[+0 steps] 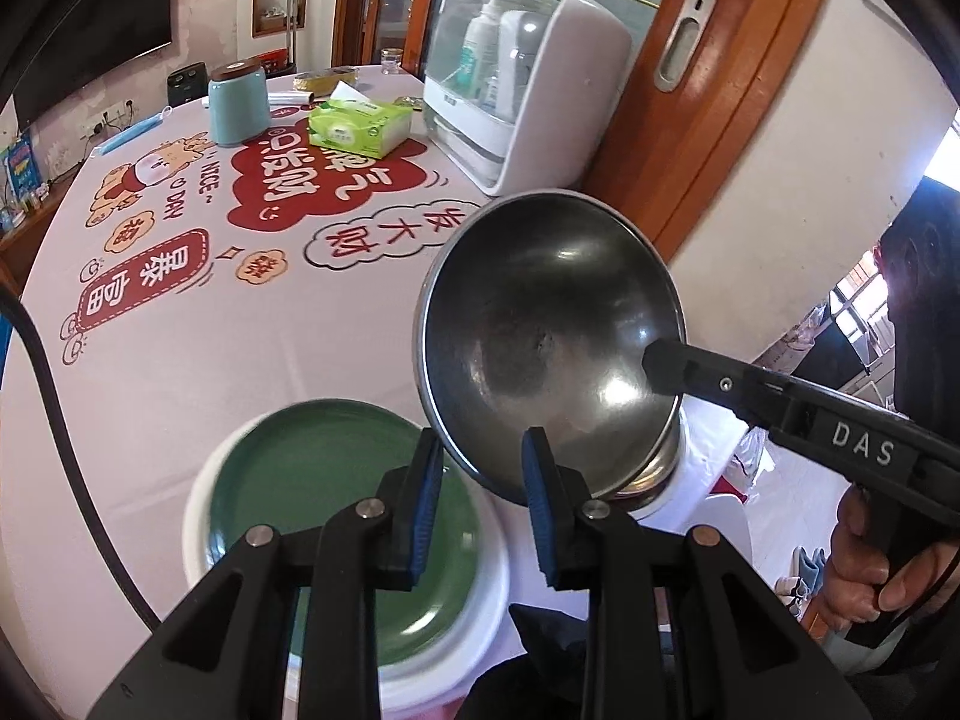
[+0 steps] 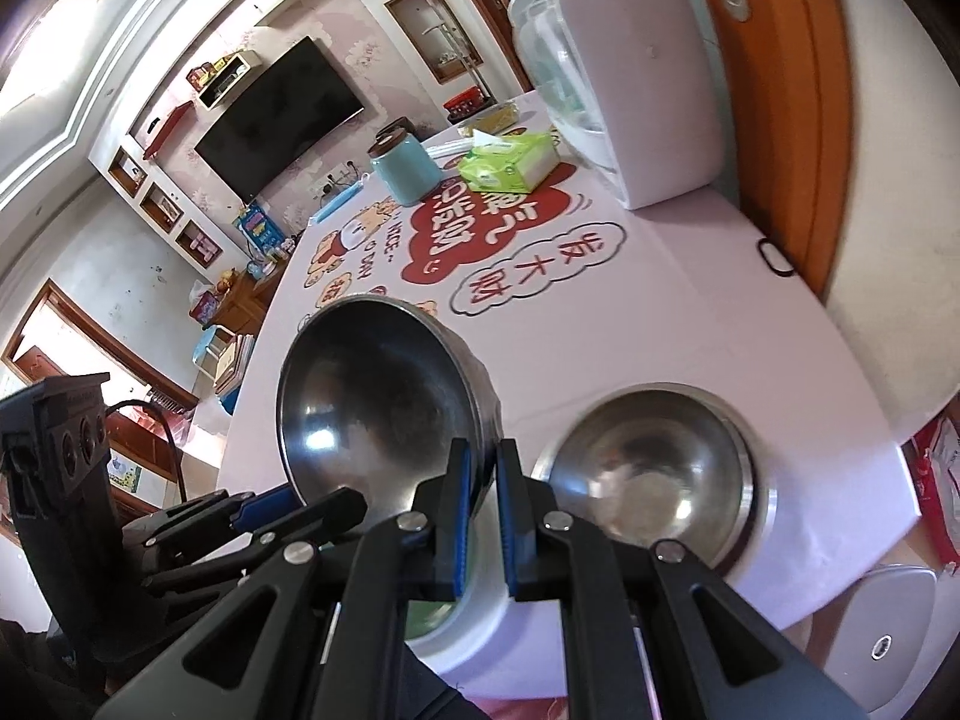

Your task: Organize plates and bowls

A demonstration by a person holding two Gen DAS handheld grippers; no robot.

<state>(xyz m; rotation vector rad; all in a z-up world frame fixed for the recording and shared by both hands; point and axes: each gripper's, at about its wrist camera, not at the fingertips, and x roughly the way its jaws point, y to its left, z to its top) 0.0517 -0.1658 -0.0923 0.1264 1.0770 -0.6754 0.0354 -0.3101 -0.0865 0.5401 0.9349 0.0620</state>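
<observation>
The right tongs (image 2: 483,504) are clenched on the rim of a steel bowl (image 2: 384,408), holding it tilted in the air above the worktop (image 2: 690,312). From the left wrist view the same bowl (image 1: 552,342) hangs just ahead of the left tongs (image 1: 483,504), whose blue pads stand slightly apart with nothing between them. Below the left tongs lies a green plate (image 1: 336,480) stacked on a white plate (image 1: 198,510). A second steel bowl (image 2: 654,468) sits upright on the worktop, just right of the right tongs.
</observation>
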